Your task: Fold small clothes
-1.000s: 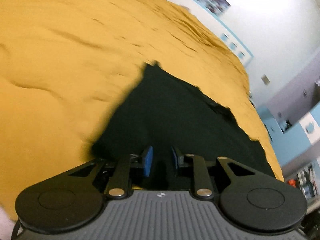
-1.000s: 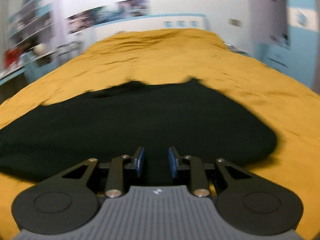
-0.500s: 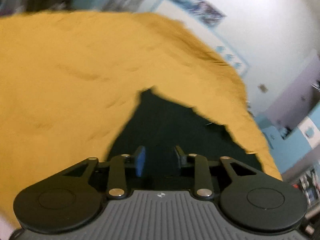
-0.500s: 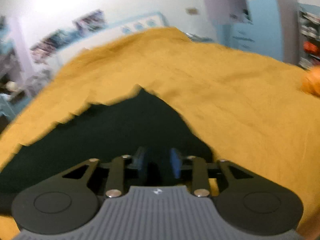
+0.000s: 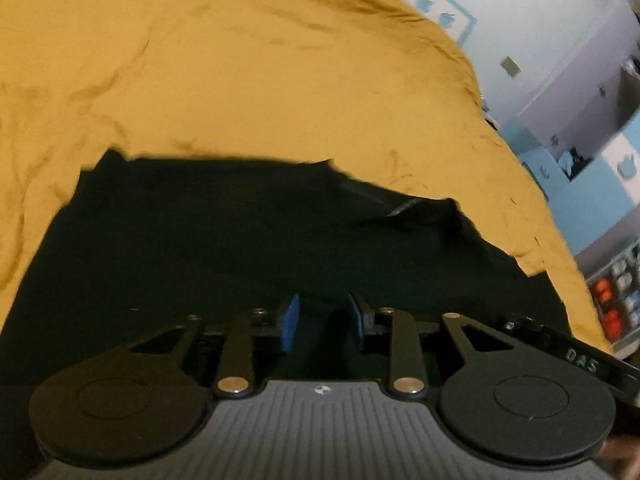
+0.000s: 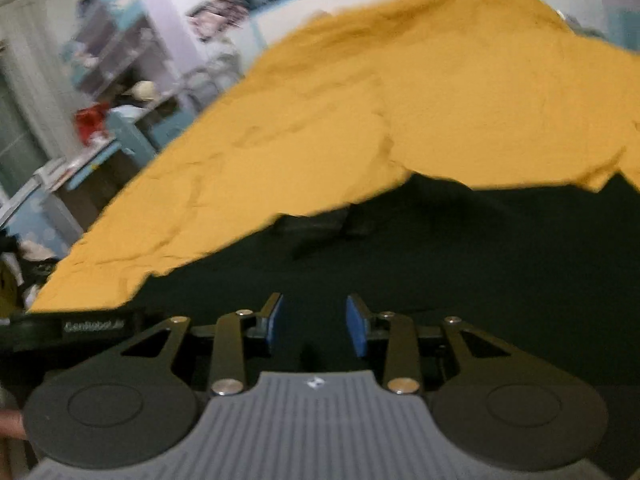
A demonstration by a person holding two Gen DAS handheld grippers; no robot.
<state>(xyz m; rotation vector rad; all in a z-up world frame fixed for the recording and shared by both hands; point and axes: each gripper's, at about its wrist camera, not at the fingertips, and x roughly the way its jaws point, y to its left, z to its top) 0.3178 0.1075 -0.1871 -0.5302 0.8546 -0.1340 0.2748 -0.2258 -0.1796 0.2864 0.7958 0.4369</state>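
A black garment lies spread on the mustard-yellow bed cover. It also shows in the right wrist view, with a folded ridge near its far edge. My left gripper is open and empty, low over the garment's near part. My right gripper is open and empty, also just over the black cloth. The other gripper's black body shows at the right edge of the left view and the left edge of the right view.
The yellow bed cover stretches away on all sides of the garment. Blue cabinets and a white wall stand beyond the bed on the right. Cluttered shelves and a desk stand beyond it on the left.
Both grippers have swung toward each other over the garment. Each now sees more of the black cloth and the other gripper's body. The right gripper's jaws are a little wider.
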